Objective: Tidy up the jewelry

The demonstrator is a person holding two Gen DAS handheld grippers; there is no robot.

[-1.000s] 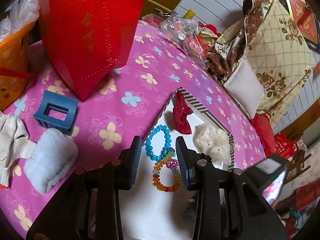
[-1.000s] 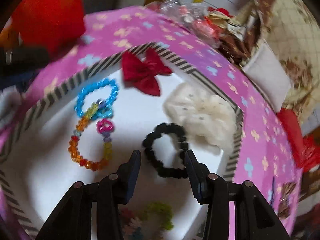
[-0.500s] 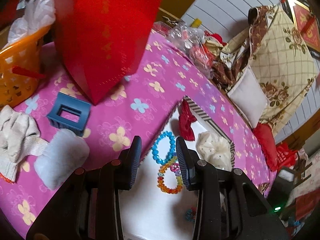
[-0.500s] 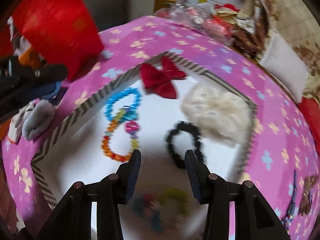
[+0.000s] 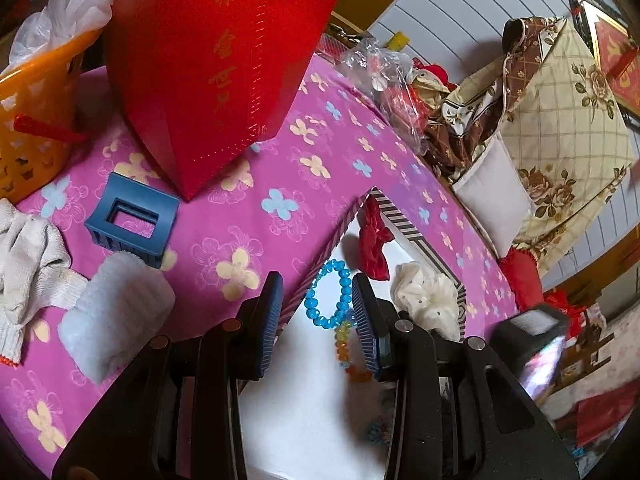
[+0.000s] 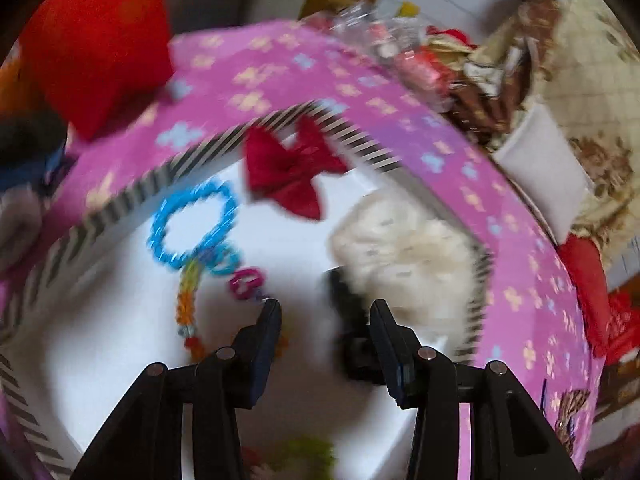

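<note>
Two grippers are held above a pink flowered cloth (image 5: 280, 152). A red bag (image 5: 216, 60) stands at the far side of it, and an orange basket (image 5: 28, 120) sits to the left. Nearer, a striped-rim box (image 6: 132, 196) with a white floor is set on the cloth, and most of the jewelry is gathered inside it.

Within the box, a cream scrunchie (image 6: 404, 244) is seen at the right, a red bow (image 6: 288, 172) at the back, a blue bracelet (image 6: 192, 224) at the left with a multicoloured bracelet (image 6: 188, 300) touching it, and a black bracelet (image 6: 344, 300) partly hidden, just beside the scrunchie. Outside the box, on the cloth, a blue hair claw (image 5: 132, 220) is left lying beside a white towel (image 5: 116, 312).

The left gripper (image 5: 316, 300) is released, its jaws apart over the box's edge with nothing between them. The right gripper (image 6: 324, 312) is likewise spread and empty, over the box floor; its view is blurred.

Sorting seems mostly done. The claw is judged the likely next item, which would call for a reach to the left and a grip across its body.
</note>
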